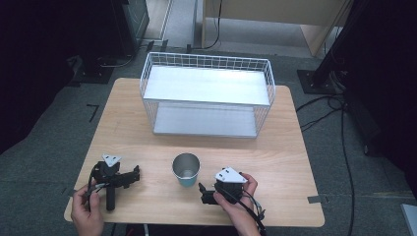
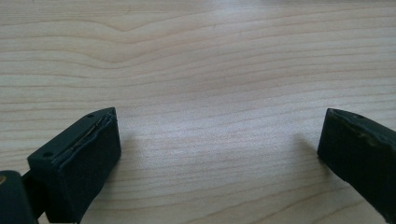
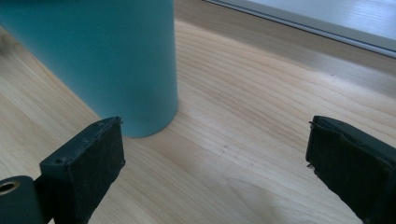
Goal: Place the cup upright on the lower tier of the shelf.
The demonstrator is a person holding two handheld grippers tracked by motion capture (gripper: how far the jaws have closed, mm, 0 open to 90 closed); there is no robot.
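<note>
The cup [image 1: 186, 169] stands upright on the table [image 1: 147, 128], ungrasped, just ahead and to the left of the right claw [image 1: 202, 191], whose jaws are spread wide with the cup's teal wall [image 3: 107, 60] close beyond its left jaw. The left claw [image 1: 134, 174] rests on the table on the cup's other side, jaws also wide, bare wood between them. Judging by this, the grasp has not begun; the rack [image 1: 206, 93] beyond stands empty.
</note>
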